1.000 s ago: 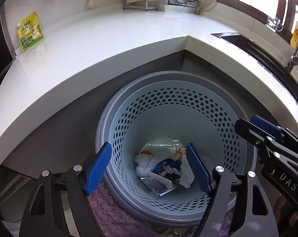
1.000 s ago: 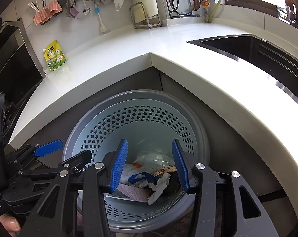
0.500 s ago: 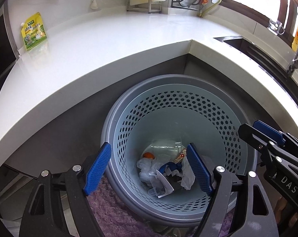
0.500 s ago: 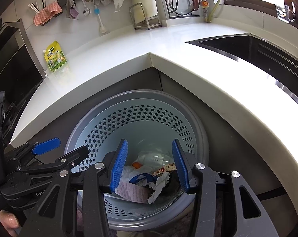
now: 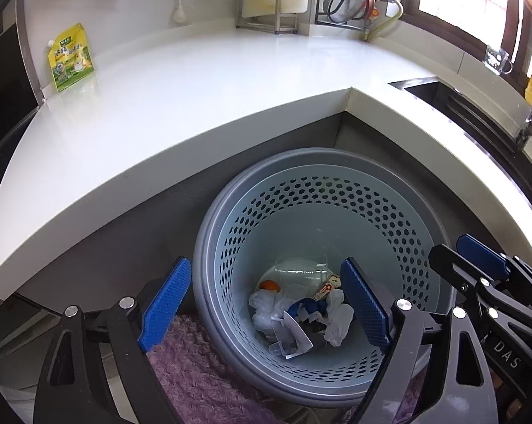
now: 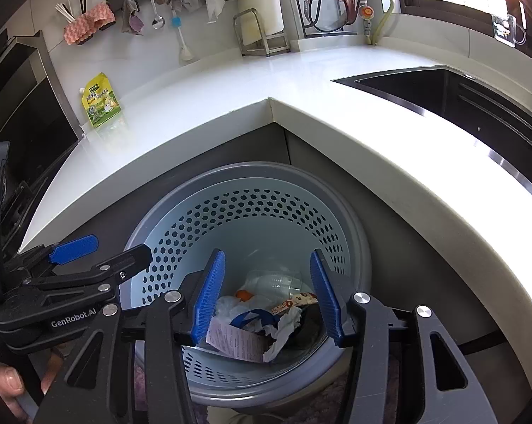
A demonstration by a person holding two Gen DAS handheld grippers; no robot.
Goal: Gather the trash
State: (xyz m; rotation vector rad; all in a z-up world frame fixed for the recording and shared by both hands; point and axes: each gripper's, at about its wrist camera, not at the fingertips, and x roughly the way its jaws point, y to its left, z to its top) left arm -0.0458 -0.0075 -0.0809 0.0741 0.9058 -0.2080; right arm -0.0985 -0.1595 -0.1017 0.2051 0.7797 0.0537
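Since a sec ago the left gripper (image 5: 266, 304), black w/ blue ribbed pads, has just been opening: jaws now wide apart, nothing clamped, left pad outside the bin rim and right pad over the inside. View also shifted a bit, so more worktop shows. Right gripper (image 6: 267, 296) jaws have opened a touch too; apart at a medium gap, empty, hovering over the bin mouth.

Nearest, a purple fluffy mat (image 5: 202, 374) lies on the floor at the bin's near-left side. On it or beside it (can't tell) stands the round grey-blue plastic bin w/ hexagon-perforated wall (image 5: 400, 219), tucked in the inner corner of the counter. Trash sits on the bin's bottom: crumpled white tissues (image 5: 338, 321), a printed paper slip (image 6: 235, 341) w/ text too small to read, a blue strip (image 5: 306, 305), a small wrapper w/ red print (image 5: 324, 288), an orange bit (image 5: 269, 285), and a clear plastic cup (image 5: 301, 268) lying on its side.

Right-wrist view: the left gripper's body reads "GenRobot.AI"; left-wrist view: the right one shows "DAS".

Farther, the white L-shaped worktop (image 5: 195, 81), w/ a yellow-green spouted pouch (image 5: 70, 58) leaning at the far-left wall; its script isn't legible. Dark sink (image 6: 424, 84) at right.
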